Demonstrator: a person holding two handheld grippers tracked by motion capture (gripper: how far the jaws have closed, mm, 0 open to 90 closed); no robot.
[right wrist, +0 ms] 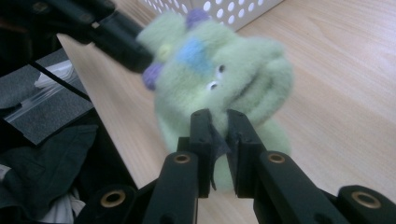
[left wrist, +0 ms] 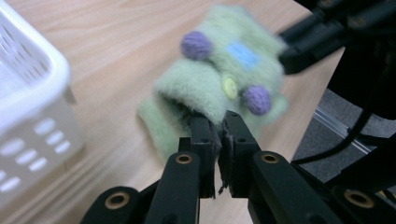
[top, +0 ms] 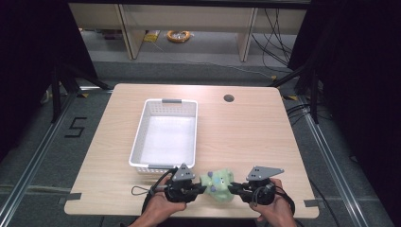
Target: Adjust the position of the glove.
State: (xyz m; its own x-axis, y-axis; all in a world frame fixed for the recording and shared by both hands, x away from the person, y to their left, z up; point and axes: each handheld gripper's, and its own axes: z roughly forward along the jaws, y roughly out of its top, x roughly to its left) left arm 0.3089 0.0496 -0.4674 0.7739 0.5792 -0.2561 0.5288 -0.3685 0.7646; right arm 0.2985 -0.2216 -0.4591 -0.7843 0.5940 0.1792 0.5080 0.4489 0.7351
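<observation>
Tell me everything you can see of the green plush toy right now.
The green plush toy is a soft, fuzzy pale-green figure with purple knobs, a light-blue patch, a yellow button and small eyes. It sits near the table's front edge, just in front of the white basket. The left tongs pinch its fabric from one side and the right tongs from the other. Whether it still touches the tabletop is unclear.

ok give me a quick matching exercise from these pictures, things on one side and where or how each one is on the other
Things:
1. green plush toy
2. white basket
3. left gripper
4. round hole

States or places:
A. far edge of the table
B. shut on the toy's left side
C. held between both grippers
D. empty, beyond the toy

Pairs: 1-C, 2-D, 3-B, 4-A
</observation>
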